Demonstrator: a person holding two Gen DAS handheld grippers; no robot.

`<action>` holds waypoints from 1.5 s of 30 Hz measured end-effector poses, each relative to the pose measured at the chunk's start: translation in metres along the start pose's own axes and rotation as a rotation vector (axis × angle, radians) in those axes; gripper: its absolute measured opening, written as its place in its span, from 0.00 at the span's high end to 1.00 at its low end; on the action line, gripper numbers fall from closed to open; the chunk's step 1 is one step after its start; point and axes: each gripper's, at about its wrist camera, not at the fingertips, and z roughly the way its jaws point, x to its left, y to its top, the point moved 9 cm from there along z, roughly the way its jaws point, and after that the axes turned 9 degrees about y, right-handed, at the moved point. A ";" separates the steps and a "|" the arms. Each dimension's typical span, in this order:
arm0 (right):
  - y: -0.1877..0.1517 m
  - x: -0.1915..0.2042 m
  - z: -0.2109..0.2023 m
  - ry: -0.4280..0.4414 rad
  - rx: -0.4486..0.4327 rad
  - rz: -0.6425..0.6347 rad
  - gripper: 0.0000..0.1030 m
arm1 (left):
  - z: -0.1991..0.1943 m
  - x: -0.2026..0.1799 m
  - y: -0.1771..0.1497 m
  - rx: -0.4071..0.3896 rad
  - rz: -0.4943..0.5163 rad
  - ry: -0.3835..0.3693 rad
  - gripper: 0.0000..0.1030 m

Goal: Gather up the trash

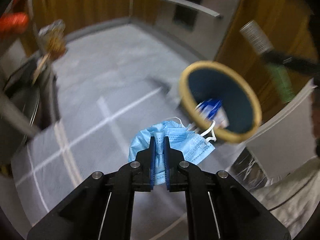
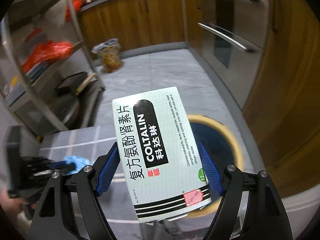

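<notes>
A crumpled light-blue face mask point(image 1: 170, 140) is clamped by the left tongs point(image 1: 159, 140); a pale-green cardboard medicine box point(image 2: 160, 152) is gripped by the right tongs point(image 2: 160, 170) above a tan-rimmed blue bin point(image 2: 230, 138).

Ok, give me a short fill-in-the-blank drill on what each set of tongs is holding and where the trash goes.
1. The left tongs are shut on a light blue ____.
2. The box in the right tongs bears the brand name ____.
3. The round bin has a tan rim and a dark ____ inside.
4. A blue-and-white wrapper already lies ____ the bin.

Missing words: face mask; COLTALIN; blue; inside
</notes>
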 end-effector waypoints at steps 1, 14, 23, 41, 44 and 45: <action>-0.001 -0.009 0.002 -0.008 0.006 0.023 0.25 | 0.000 -0.011 0.008 -0.017 0.016 -0.004 0.93; -0.032 -0.085 0.038 -0.088 0.117 0.206 0.23 | 0.061 -0.119 0.064 -0.063 0.141 -0.054 0.91; -0.025 -0.080 0.028 -0.041 0.050 0.184 0.21 | 0.079 -0.105 0.054 -0.030 0.030 -0.040 0.52; -0.066 -0.043 -0.066 -0.020 -0.020 0.135 0.16 | -0.076 -0.095 0.012 -0.158 -0.004 0.040 0.39; -0.075 -0.032 -0.093 -0.030 -0.072 0.097 0.10 | -0.111 -0.098 0.001 -0.208 0.006 0.074 0.20; -0.079 -0.028 -0.102 -0.038 -0.086 0.087 0.09 | -0.124 -0.099 -0.002 -0.230 0.002 0.079 0.15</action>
